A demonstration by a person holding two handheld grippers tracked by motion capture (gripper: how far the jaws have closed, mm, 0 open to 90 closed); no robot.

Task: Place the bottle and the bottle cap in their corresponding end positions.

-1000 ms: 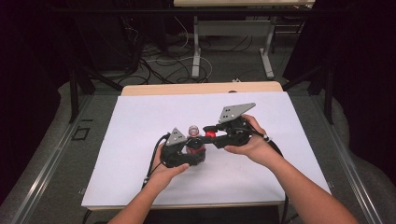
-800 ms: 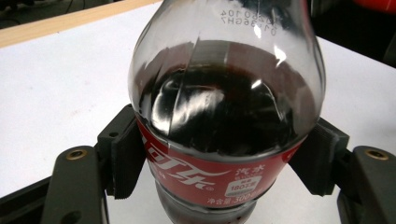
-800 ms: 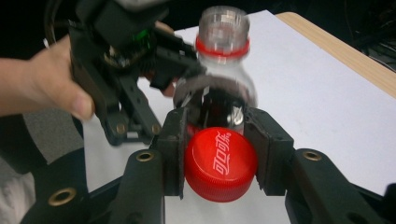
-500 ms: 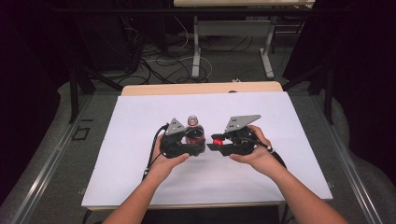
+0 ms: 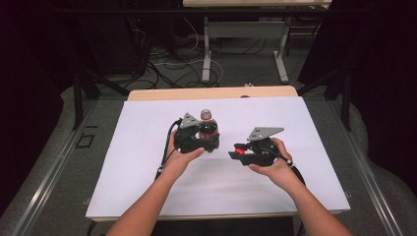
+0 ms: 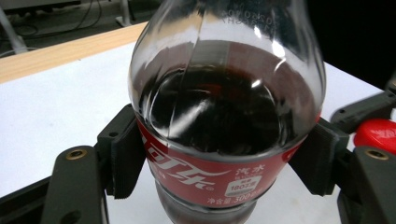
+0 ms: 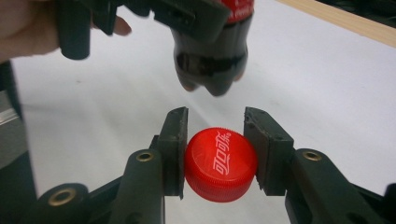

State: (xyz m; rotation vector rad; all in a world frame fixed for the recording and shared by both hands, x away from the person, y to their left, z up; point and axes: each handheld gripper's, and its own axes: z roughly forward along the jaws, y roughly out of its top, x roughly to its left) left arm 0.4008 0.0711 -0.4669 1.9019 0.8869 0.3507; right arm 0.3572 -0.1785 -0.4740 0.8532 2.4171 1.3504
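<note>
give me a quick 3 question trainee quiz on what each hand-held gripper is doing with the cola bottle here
1. True or false: the red cap is screwed onto the cola bottle.
2. Multiple choice: what does the left hand-held gripper clamp? A) the bottle's neck B) the bottle's labelled body C) the cap
3. Fill in: in the high view the right hand-held gripper sits to the ____ of the bottle, apart from it.

Key
1. False: the cap is off, pinched between the right hand-held gripper's jaws.
2. B: its jaws press the red label from both sides.
3. Right.
</note>
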